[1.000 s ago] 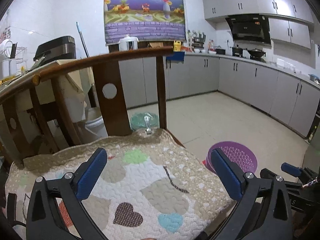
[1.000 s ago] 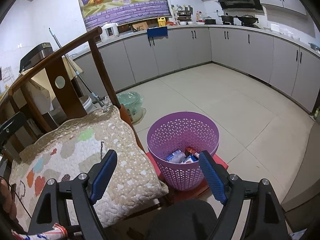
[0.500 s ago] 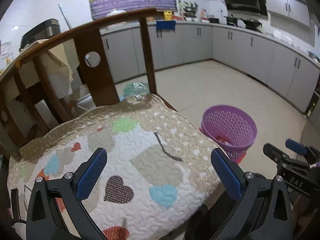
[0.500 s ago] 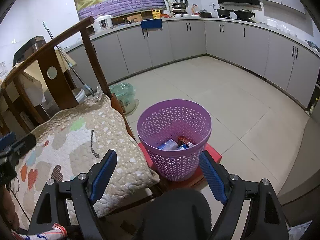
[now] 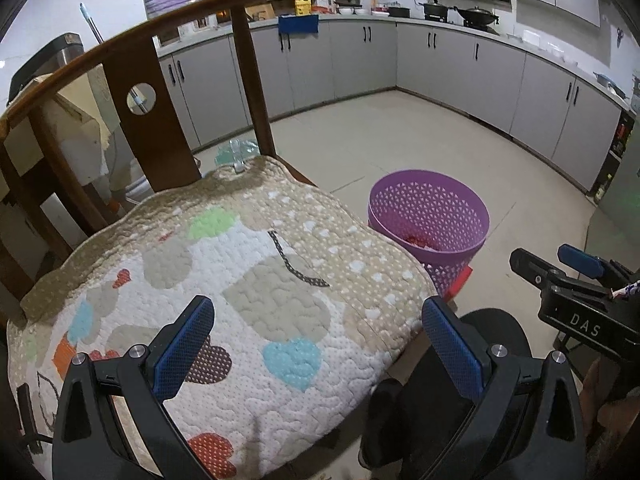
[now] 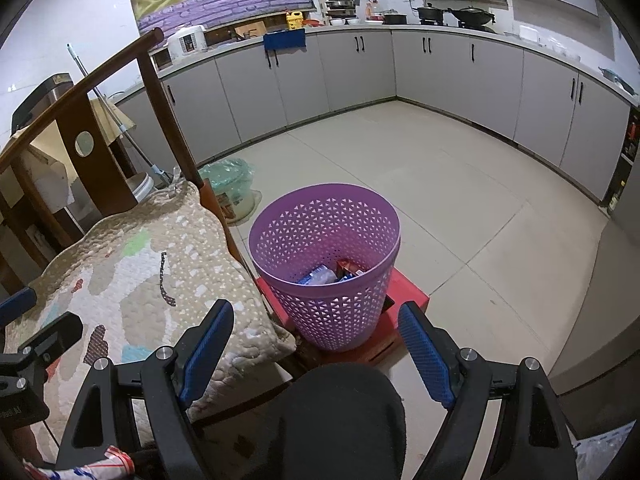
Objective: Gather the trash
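A purple mesh waste basket (image 6: 325, 268) stands on a red stand (image 6: 404, 292) on the floor, right of the chair; it also shows in the left wrist view (image 5: 428, 220). Wrappers and packets (image 6: 332, 274) lie at its bottom. My left gripper (image 5: 318, 334) is open and empty above the quilted seat cushion (image 5: 224, 280). My right gripper (image 6: 316, 338) is open and empty, held above and in front of the basket. The right gripper's body shows at the right edge of the left wrist view (image 5: 576, 280).
A wooden chair (image 5: 156, 120) with a high back carries the cushion. A bucket lined with a green bag (image 6: 232, 188) and a mop (image 6: 116, 120) stand behind it. Grey cabinets (image 6: 440, 76) line the far walls. A dark knee (image 6: 340, 420) is below the right gripper.
Both grippers have risen and tilted down, so the cushion and the basket now sit nearer the middle of each view. Both stay open and empty.
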Motion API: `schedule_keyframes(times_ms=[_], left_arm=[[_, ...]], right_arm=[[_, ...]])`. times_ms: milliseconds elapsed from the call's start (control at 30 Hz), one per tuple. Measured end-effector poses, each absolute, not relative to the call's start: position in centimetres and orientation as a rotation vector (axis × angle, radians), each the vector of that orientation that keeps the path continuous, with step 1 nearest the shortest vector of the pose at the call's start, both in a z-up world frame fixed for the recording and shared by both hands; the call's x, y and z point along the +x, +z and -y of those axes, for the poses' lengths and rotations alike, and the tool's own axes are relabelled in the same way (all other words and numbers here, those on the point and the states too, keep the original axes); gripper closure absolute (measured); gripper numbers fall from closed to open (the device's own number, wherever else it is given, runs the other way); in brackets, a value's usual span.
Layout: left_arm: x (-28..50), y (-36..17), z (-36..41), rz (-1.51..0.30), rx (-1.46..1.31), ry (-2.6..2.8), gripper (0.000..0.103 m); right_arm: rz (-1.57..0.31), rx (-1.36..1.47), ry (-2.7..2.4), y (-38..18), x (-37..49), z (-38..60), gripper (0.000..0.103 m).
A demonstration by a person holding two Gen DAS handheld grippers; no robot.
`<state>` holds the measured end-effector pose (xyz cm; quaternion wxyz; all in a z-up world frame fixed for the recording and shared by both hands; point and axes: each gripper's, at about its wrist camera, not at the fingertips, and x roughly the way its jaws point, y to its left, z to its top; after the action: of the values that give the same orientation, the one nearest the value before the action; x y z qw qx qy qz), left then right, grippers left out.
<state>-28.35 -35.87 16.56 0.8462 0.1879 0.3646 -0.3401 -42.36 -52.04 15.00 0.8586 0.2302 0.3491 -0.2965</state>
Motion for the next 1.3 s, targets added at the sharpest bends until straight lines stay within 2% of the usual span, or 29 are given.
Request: schedule_keyframes(times_ms=[1300], left_arm=[[-27.8,14.7,35.6,-0.872,0.395,-0.72,0.0]], right_arm=[[-0.772,0.512,-0.625,13.6,-42.9,52.1,0.015]])
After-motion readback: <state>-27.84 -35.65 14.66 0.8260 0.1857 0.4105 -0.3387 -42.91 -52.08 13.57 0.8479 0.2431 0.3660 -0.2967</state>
